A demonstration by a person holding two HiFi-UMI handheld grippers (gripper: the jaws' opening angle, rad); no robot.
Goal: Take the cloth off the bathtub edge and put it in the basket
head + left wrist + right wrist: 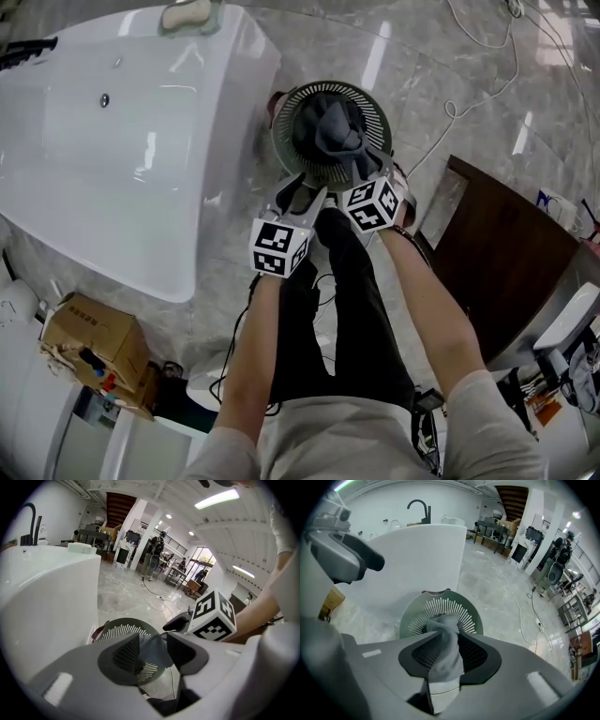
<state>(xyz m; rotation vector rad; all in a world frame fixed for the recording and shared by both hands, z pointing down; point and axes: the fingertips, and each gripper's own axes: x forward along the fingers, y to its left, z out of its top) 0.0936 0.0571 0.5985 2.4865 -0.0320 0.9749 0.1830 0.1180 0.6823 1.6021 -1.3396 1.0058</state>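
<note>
The left hand-held gripper (302, 193) and right hand-held gripper (365, 170) pinched the cloth (445, 660) over the basket (285, 114); releasing low inside seemed best.

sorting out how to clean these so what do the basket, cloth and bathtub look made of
Basket: probably moulded plastic, matte grey-green, with thin even slats in its wall.
Cloth: soft fabric, dark grey and matte; it folds and bunches limply.
Bathtub: glossy white, perhaps acrylic or enamel; it gives bright, sharp reflections.
</note>
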